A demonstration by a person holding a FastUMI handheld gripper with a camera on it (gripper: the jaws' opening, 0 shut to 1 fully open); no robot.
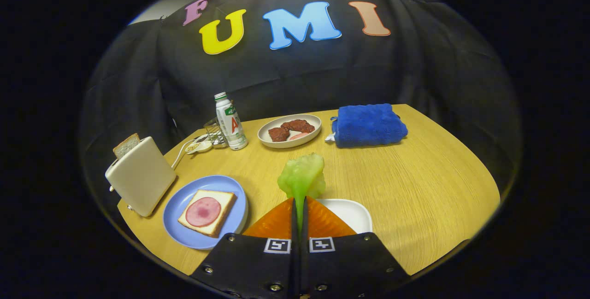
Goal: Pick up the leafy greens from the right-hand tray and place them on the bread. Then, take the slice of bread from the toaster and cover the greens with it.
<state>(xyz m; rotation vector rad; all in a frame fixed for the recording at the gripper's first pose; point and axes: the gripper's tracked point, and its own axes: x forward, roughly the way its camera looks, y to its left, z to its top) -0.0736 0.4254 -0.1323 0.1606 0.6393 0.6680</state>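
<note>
Lettuce leaf [302, 177] pinched in closed hand-held gripper [298, 211], frame centre.
Light, floppy, tear-prone; hold by its stem end.

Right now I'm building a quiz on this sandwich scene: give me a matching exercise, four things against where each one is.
Things:
1. leafy greens
2. bread slice with ham
3. second bread slice
4. blue cloth

Places:
A. sticking up out of the toaster
B. on the table beyond the white tray
C. pinched between the gripper fingers
D. on the blue plate

Pairs: 1-C, 2-D, 3-A, 4-B
</note>
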